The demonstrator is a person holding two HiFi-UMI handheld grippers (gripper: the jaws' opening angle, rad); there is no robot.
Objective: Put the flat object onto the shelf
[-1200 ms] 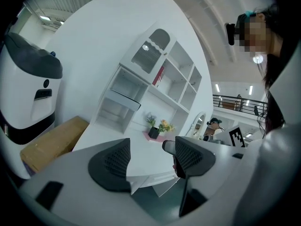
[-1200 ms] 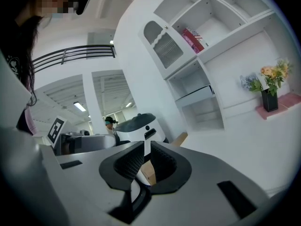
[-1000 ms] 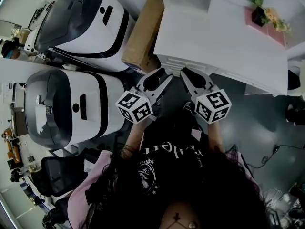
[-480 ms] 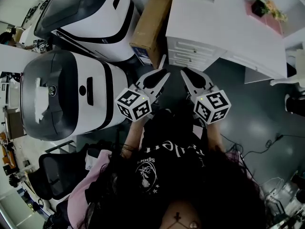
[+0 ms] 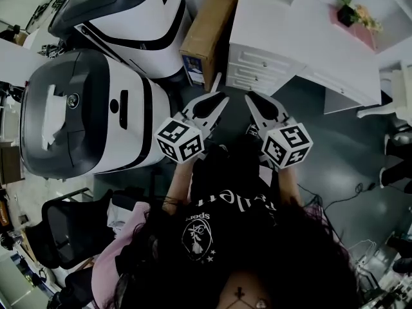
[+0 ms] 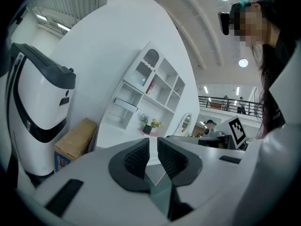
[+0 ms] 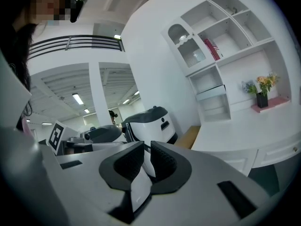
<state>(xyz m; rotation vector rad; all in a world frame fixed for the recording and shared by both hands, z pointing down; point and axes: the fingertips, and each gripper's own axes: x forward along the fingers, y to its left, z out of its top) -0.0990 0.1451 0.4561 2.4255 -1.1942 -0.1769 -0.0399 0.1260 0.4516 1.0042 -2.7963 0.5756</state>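
Observation:
My left gripper (image 5: 216, 98) and right gripper (image 5: 248, 98) are held side by side in front of the person's chest, above the dark floor. They point toward a white desk (image 5: 293, 40). The left gripper's (image 6: 153, 147) jaws are closing the last bit, with nothing between them. The right gripper (image 7: 147, 155) is shut and empty too. A white shelf unit (image 7: 225, 41) stands on the desk's far side against the wall. A thin red flat object (image 7: 211, 48) leans in one compartment. A flat white piece (image 7: 210, 92) lies in a lower compartment.
A flower pot (image 5: 351, 17) stands on a pink mat on the desk. A cardboard box (image 5: 207, 34) stands between the desk's drawers (image 5: 261, 69) and two large white-and-grey machines (image 5: 84, 114). An office chair (image 5: 64, 234) is at the lower left. Cables lie on the floor (image 5: 360, 192) at right.
The left gripper's jaws have come together. The desk has slid up and right in the head view, and more dark floor shows in front of it. Both grippers keep their place.

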